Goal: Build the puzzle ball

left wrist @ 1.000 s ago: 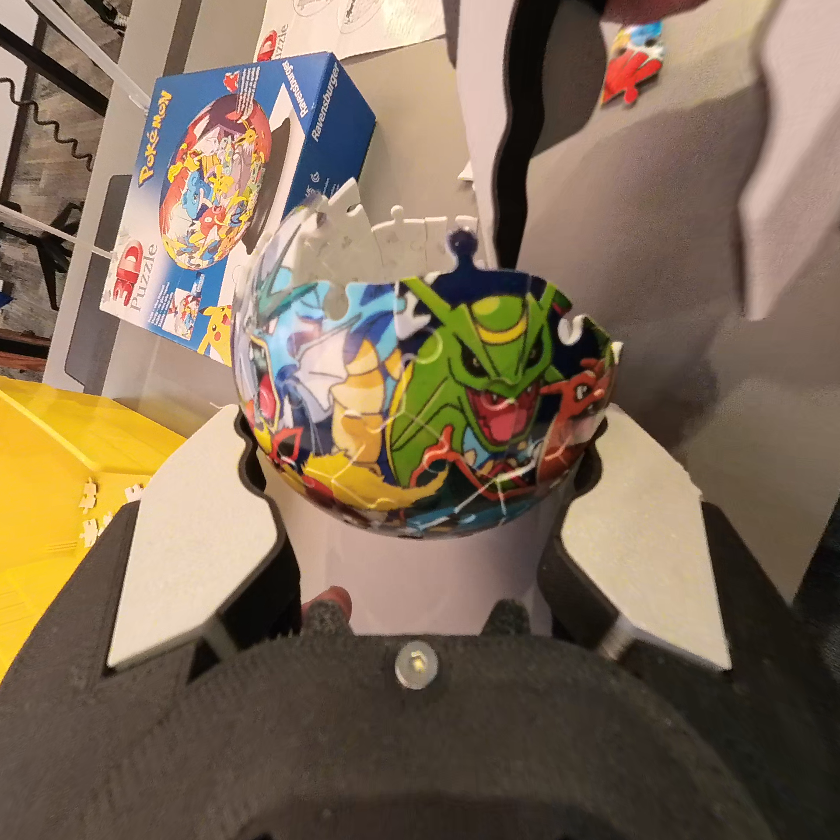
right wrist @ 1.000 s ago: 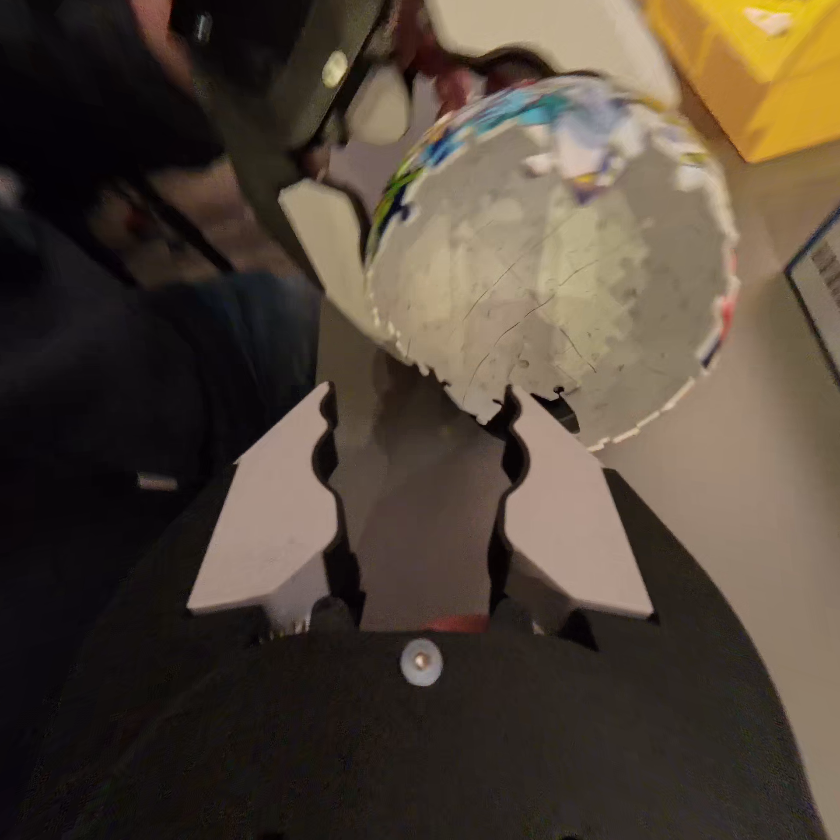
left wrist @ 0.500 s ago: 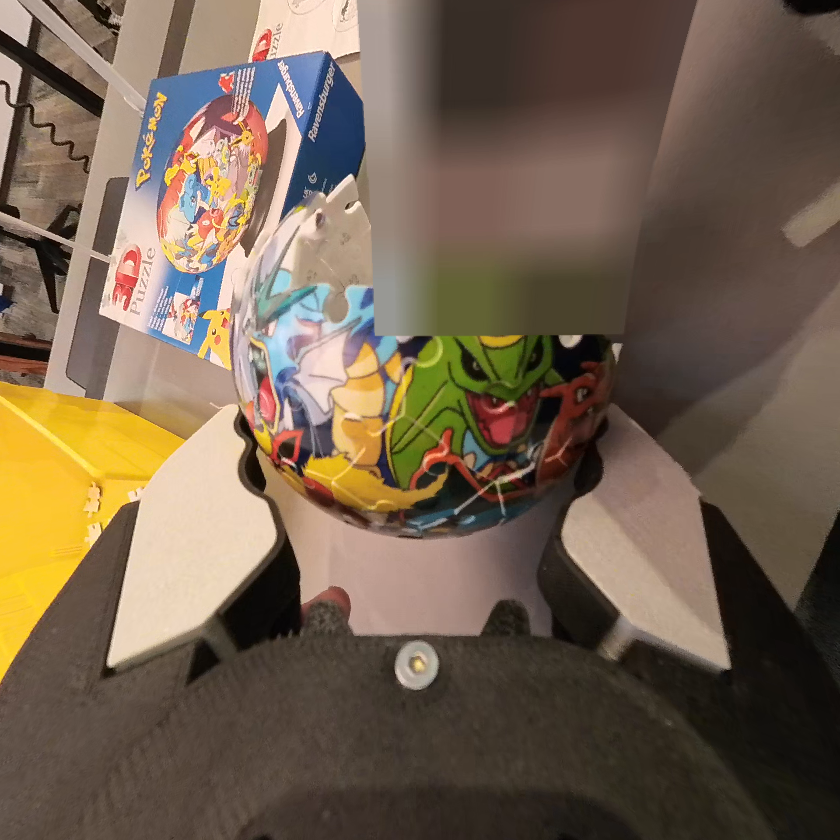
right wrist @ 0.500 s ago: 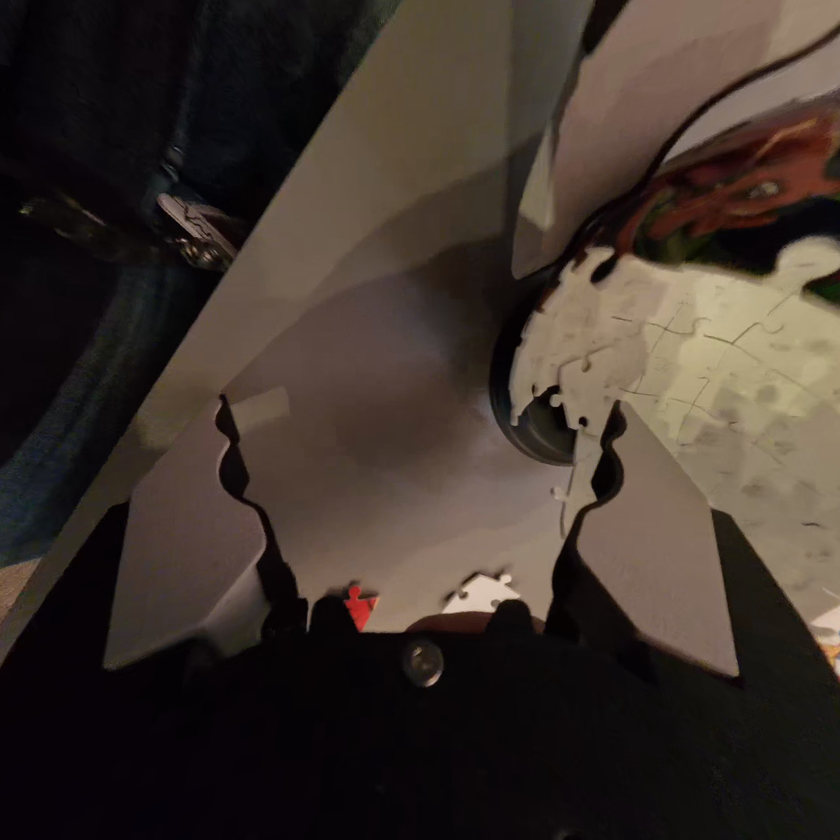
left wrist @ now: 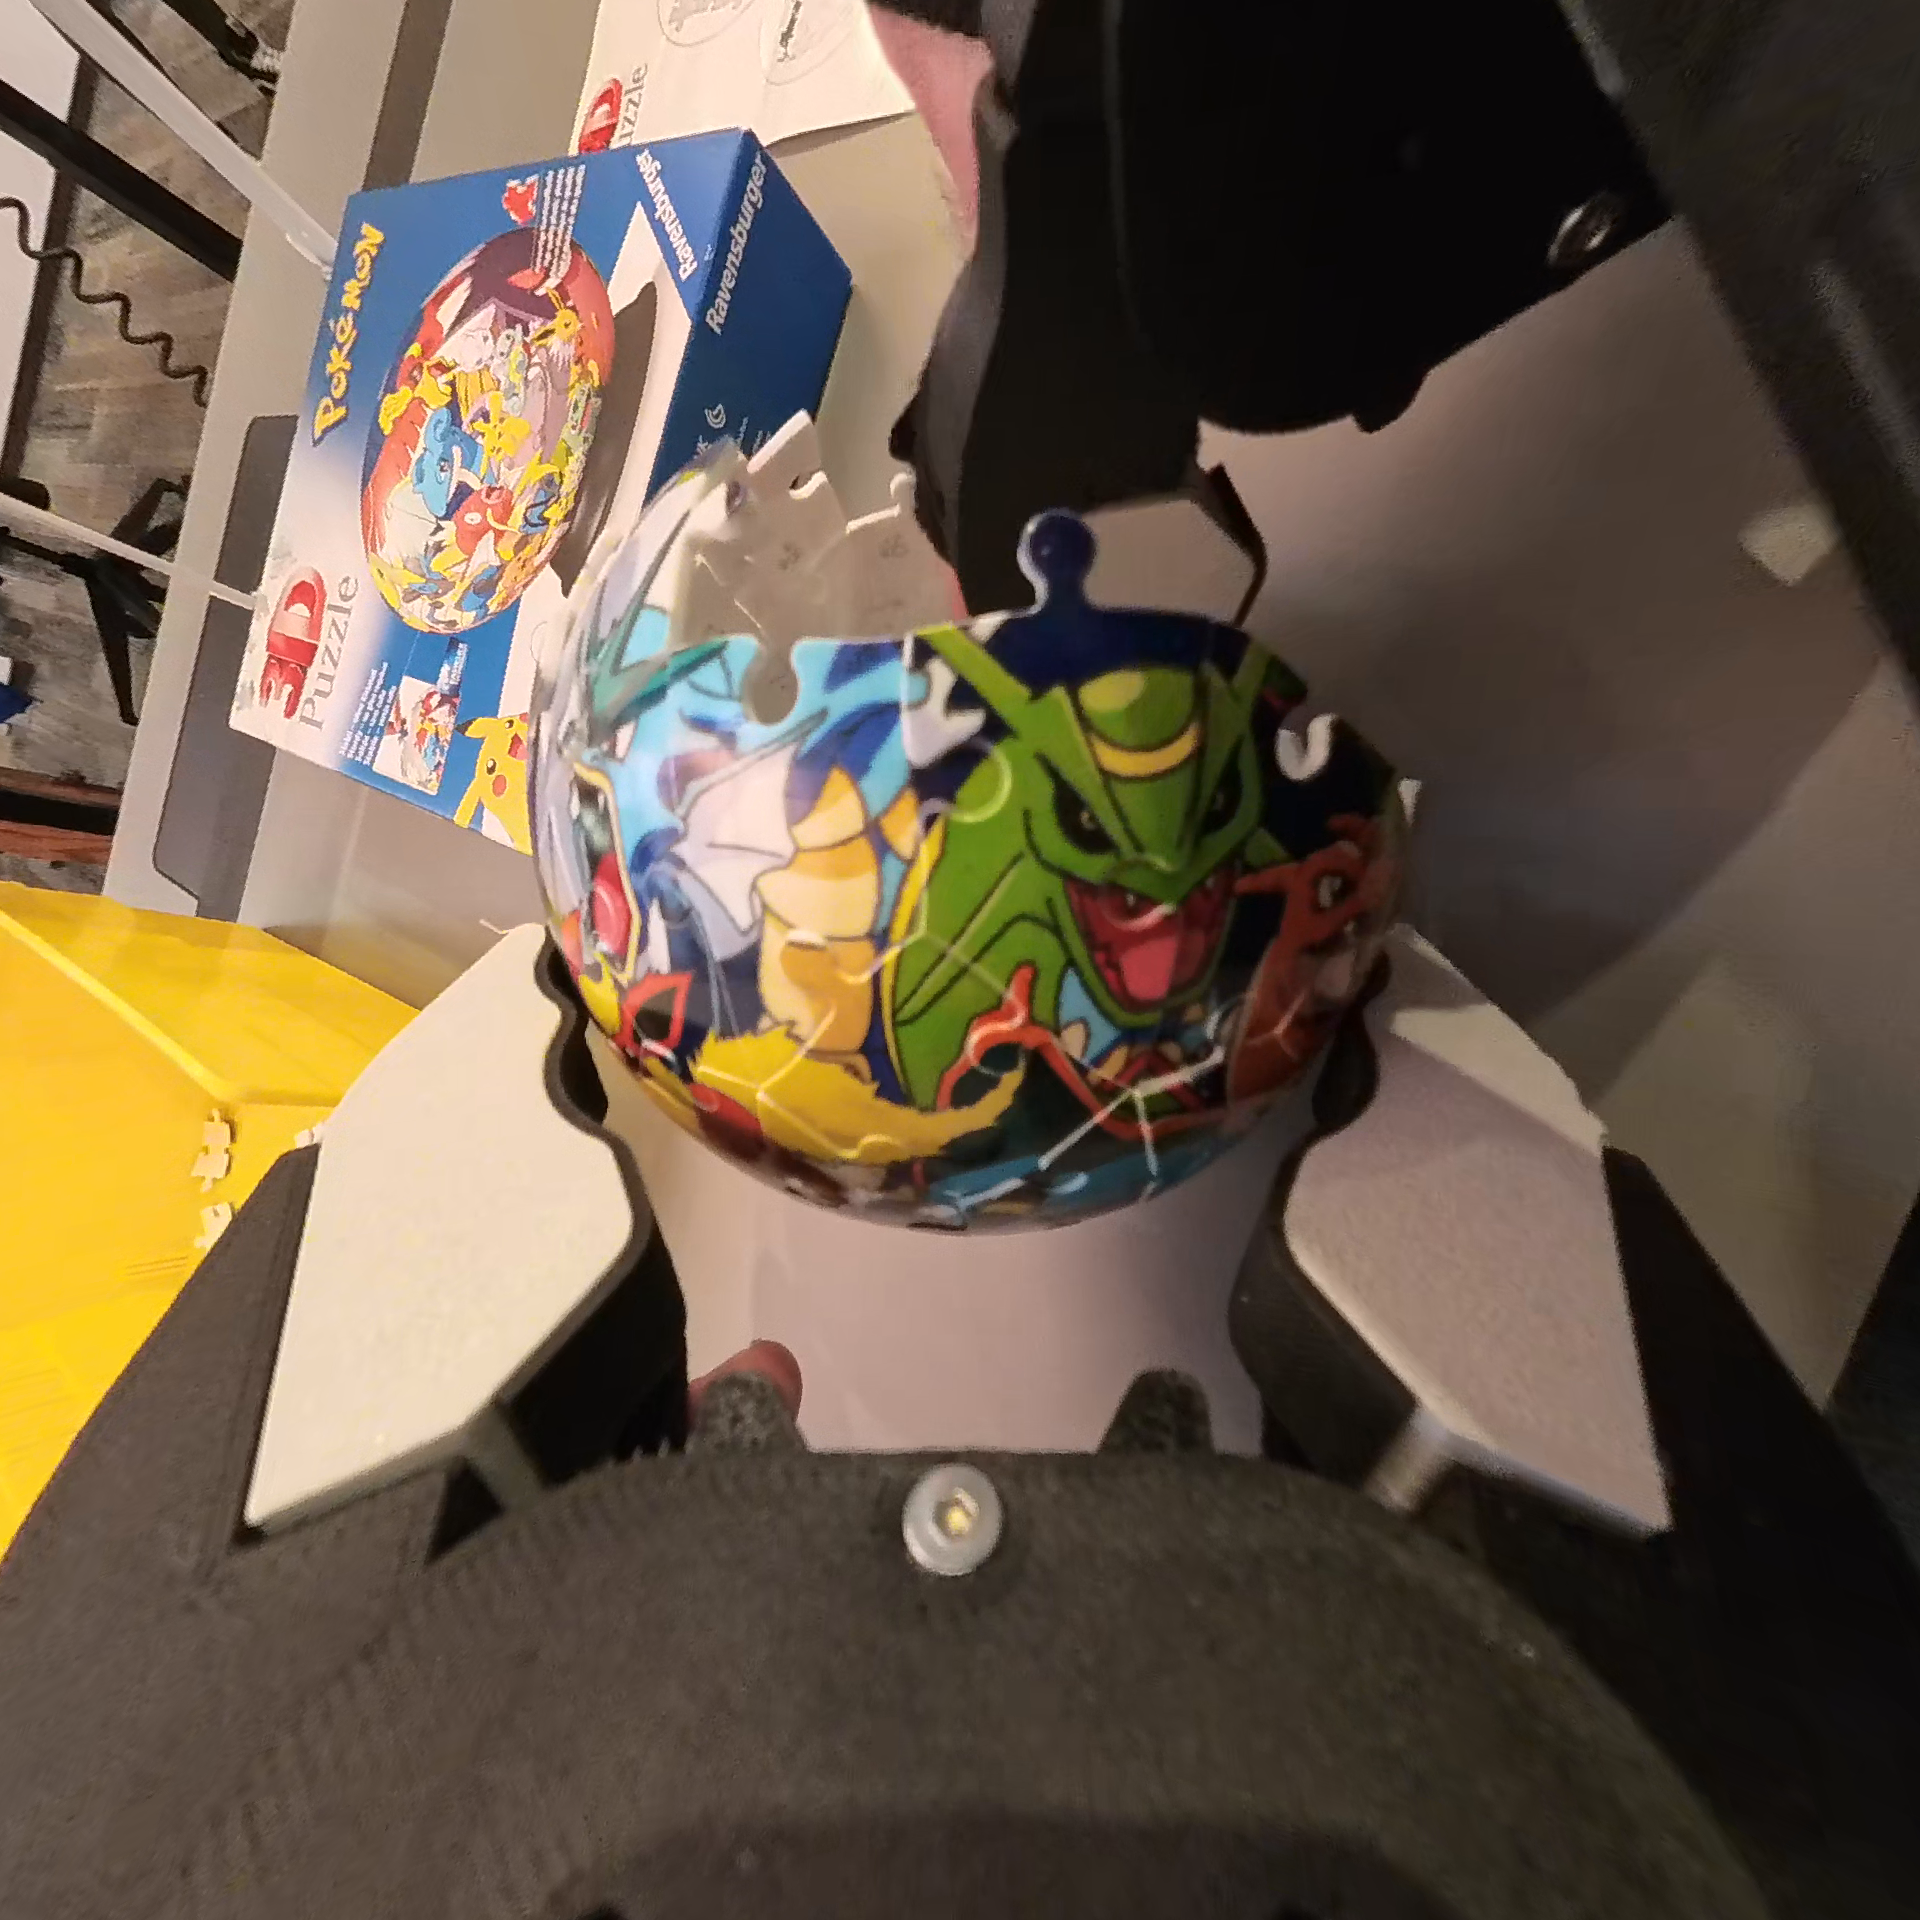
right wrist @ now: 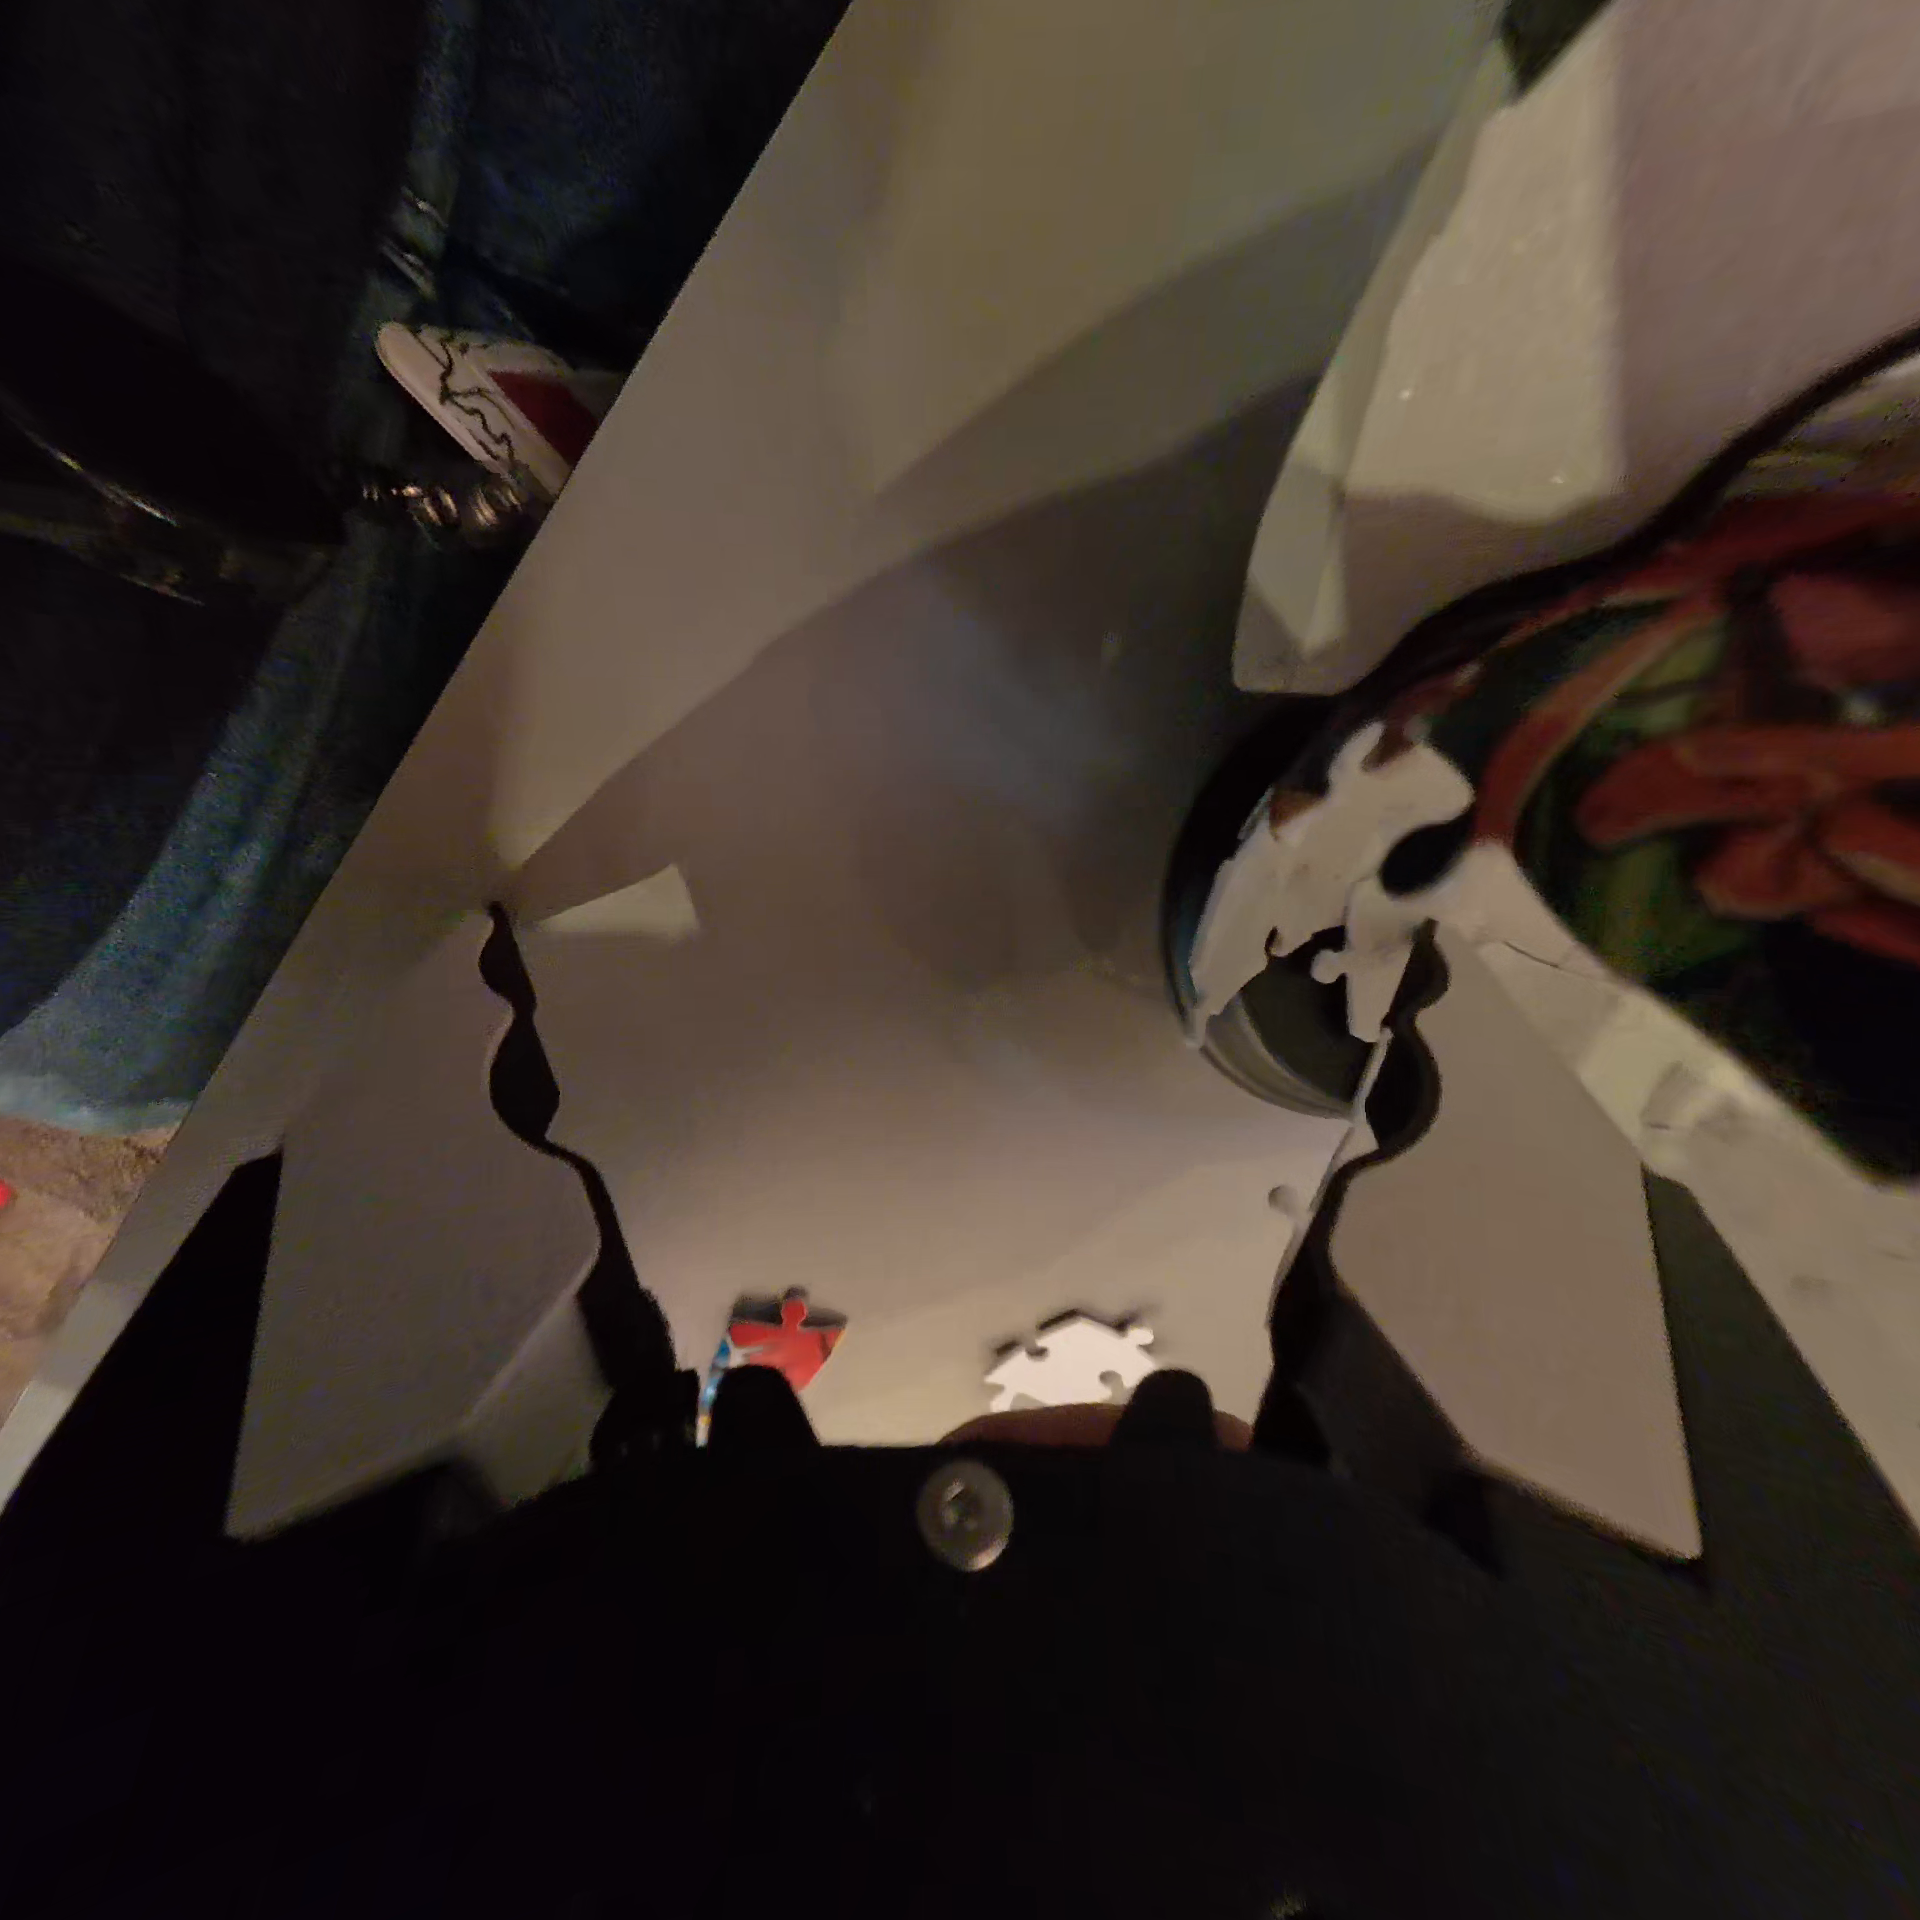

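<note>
Grey tabletop (left wrist: pixel 1039 1340) fills both views, with dim light over the right wrist view. Far left in the left wrist view lies a yellow bin (left wrist: pixel 125 1091) with a few small white pieces in it. Beyond it, at the far left, a blue box (left wrist: pixel 540 457) lies flat on the table, and a white sheet (left wrist: pixel 727 73) shows past the box's far edge.

At the middle, the left gripper (left wrist: pixel 966 977) grips the ball (left wrist: pixel 966 894): its two grey fingers are spread wide and press on the left and right sides of the ball's lower half. The ball is unfinished, its top is open with a jagged rim, and the pale inner side of the far pieces shows through the gap. One dark blue tab stands up from the near rim. Above and to the right, the black body of the other gripper hangs just past the ball's open top.

In the right wrist view the right gripper (right wrist: pixel 961 977) has its jaws wide apart with nothing between them. Its right finger (right wrist: pixel 1486 1299) sits just beside the ball's jagged rim; whether they touch I cannot tell. Near the camera, a red piece (right wrist: pixel 784 1351) and a white piece (right wrist: pixel 1070 1366) lie well apart on the table. At the far left, a person's dark clothing shows beyond the table edge.
</note>
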### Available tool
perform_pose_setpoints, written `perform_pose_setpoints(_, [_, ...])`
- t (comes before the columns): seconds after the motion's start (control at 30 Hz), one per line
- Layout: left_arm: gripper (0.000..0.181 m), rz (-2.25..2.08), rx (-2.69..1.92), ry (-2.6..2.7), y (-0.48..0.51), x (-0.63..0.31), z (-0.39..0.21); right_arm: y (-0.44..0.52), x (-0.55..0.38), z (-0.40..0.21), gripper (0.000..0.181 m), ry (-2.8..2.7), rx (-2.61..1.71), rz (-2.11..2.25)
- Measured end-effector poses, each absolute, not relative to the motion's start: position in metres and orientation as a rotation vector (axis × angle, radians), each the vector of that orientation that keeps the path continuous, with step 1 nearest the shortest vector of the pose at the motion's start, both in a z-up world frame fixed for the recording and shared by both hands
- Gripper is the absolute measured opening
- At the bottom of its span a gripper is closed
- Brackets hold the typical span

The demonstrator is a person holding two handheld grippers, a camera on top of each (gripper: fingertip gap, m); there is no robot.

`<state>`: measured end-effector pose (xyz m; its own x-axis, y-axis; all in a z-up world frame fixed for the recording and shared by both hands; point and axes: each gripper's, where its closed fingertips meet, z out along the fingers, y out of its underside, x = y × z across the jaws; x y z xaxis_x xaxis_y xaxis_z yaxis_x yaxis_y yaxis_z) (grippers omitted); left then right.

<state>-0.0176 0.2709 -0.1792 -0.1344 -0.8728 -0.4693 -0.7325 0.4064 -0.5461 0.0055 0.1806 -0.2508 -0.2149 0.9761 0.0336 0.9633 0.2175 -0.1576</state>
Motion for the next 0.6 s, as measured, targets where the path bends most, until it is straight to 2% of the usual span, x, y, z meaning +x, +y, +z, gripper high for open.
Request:
perform_pose_setpoints(0.23, [0.133,-0.226,-1.366,1.910,0.271,-0.018,-0.179,0.181,0.012,-0.247,0.143,-2.399,-1.901,0.075])
perform_pose_setpoints(0.6, [0.133,-0.219,-1.362,1.919,0.271,-0.017,-0.182,0.178,0.022,-0.242,0.134,-2.394,-1.954,-0.004])
